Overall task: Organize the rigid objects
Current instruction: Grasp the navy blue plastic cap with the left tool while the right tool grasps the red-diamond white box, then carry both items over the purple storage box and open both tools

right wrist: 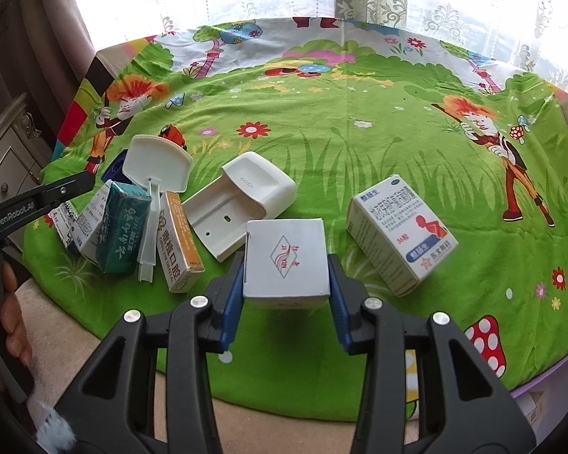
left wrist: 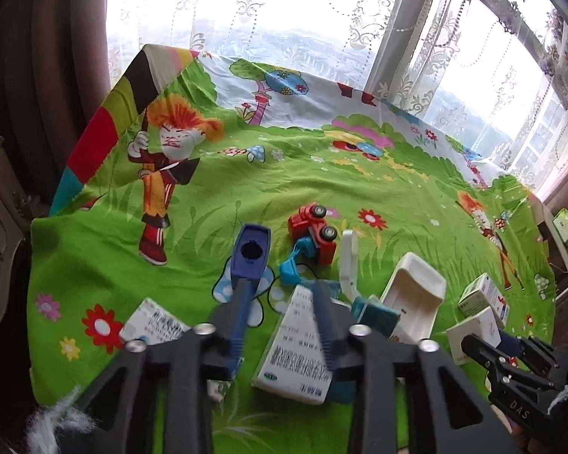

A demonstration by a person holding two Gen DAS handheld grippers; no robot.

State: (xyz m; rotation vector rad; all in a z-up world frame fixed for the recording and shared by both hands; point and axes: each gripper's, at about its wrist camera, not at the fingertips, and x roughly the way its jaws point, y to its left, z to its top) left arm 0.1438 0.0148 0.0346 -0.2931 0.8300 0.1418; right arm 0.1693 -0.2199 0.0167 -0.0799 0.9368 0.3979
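My left gripper (left wrist: 280, 295) is open above a white medicine box (left wrist: 297, 344) that lies between its blue fingers (left wrist: 242, 310). A dark blue holder (left wrist: 250, 251) and a red toy truck (left wrist: 314, 232) lie just ahead. My right gripper (right wrist: 286, 265) is shut on a white square box with a red logo (right wrist: 287, 257), low over the green cloth (right wrist: 359, 151). A white and blue medicine box (right wrist: 399, 232) lies to its right. A white plastic cradle (right wrist: 242, 204), an orange box (right wrist: 178, 240) and a green box (right wrist: 123, 227) lie to its left.
The cartoon cloth covers a round table; its near edge (right wrist: 322, 412) is below my right gripper. A white hinged stand (right wrist: 157, 174) rises among the boxes. Curtains and a window (left wrist: 284, 7) are behind. A cabinet (right wrist: 7, 151) stands at the left.
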